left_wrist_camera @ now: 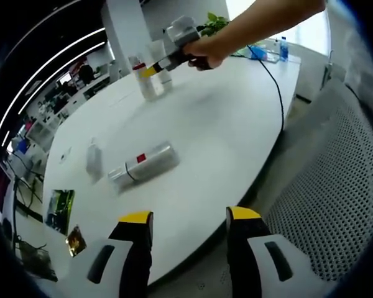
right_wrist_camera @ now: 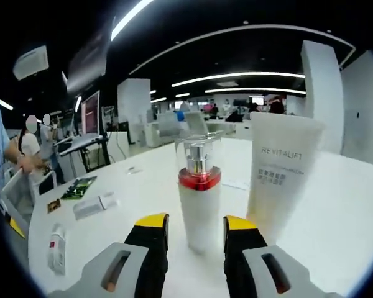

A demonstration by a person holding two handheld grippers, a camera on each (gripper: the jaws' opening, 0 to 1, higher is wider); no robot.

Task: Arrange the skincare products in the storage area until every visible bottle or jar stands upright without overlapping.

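Note:
A silver tube [left_wrist_camera: 143, 164] with a red mark lies on its side on the white table [left_wrist_camera: 224, 124], just ahead of my left gripper [left_wrist_camera: 189, 216], which is open and holds nothing. Left of the tube lies a small clear bottle [left_wrist_camera: 94, 160]. Far across the table a hand holds my right gripper [left_wrist_camera: 150, 69] at a standing white bottle [left_wrist_camera: 144, 79]. In the right gripper view that white bottle [right_wrist_camera: 199, 205], with a red band and a clear cap, stands upright between the jaws of my right gripper [right_wrist_camera: 194, 222], with narrow gaps at its sides. A white REVITALIFT tube [right_wrist_camera: 280, 180] stands upright just to its right.
A mesh chair [left_wrist_camera: 342, 186] stands off the table's near edge. A black cable [left_wrist_camera: 277, 93] runs over the far side. A green card [left_wrist_camera: 59, 208] lies at the left edge. Further left in the right gripper view are the lying tube [right_wrist_camera: 92, 206] and small bottle [right_wrist_camera: 57, 248]; a person [right_wrist_camera: 25, 155] sits beyond.

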